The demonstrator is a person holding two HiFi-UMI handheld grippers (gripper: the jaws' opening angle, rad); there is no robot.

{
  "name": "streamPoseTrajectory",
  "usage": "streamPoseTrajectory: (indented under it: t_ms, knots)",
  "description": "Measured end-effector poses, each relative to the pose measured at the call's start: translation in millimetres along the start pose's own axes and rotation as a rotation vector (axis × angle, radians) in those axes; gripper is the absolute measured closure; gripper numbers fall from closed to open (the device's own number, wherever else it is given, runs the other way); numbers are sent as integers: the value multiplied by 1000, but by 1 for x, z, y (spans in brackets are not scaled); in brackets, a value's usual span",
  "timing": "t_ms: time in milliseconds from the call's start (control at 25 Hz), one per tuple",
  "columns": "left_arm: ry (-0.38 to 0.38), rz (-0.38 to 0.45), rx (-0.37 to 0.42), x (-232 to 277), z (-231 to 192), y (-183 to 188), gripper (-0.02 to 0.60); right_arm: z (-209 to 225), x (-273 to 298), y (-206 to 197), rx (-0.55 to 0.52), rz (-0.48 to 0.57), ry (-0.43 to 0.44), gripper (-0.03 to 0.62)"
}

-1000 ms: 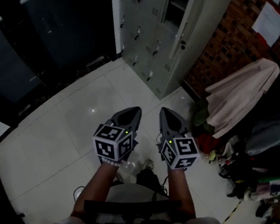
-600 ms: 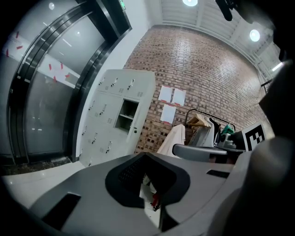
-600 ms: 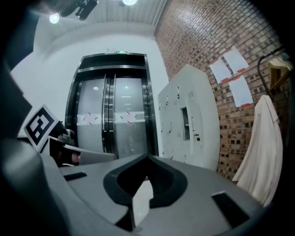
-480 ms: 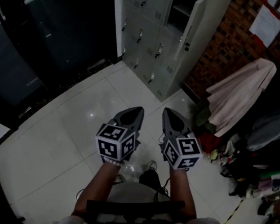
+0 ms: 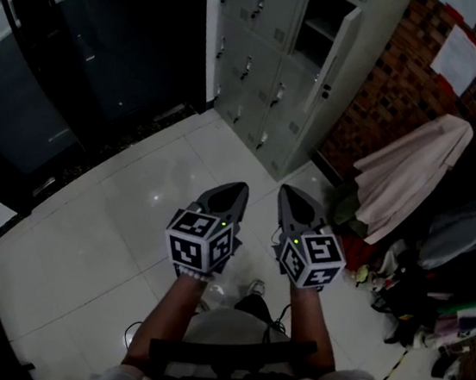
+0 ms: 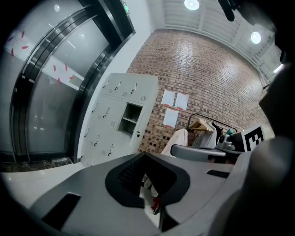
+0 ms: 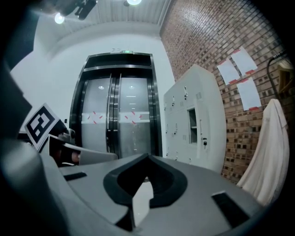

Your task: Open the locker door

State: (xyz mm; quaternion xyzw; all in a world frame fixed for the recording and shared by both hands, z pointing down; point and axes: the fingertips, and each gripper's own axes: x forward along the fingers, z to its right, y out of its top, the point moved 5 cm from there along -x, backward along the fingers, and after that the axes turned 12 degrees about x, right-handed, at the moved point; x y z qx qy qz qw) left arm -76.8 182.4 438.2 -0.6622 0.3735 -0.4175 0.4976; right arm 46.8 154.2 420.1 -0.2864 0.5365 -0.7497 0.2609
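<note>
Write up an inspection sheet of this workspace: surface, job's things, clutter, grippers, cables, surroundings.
Surface: pale tiled floor, glossy.
Job's things: grey locker bank; one upper door stands open, the rest look shut.
Clutter: beige garment draped at the right; bags and oddments piled on the floor below it.
Grippers: left gripper and right gripper both shut and empty, side by side, well short of the lockers.
Cables: what looks like a dark cord on the floor by the person's left leg.
Surroundings: brick wall with paper sheets; dark glass doors at the left.
</note>
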Motion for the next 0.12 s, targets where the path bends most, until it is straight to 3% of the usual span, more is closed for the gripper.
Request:
streamPoseTrajectory:
  t_ms: [120]
  knots:
    - [-7,3,2,3,1,3,592,1,3,2,-6,-3,2,595]
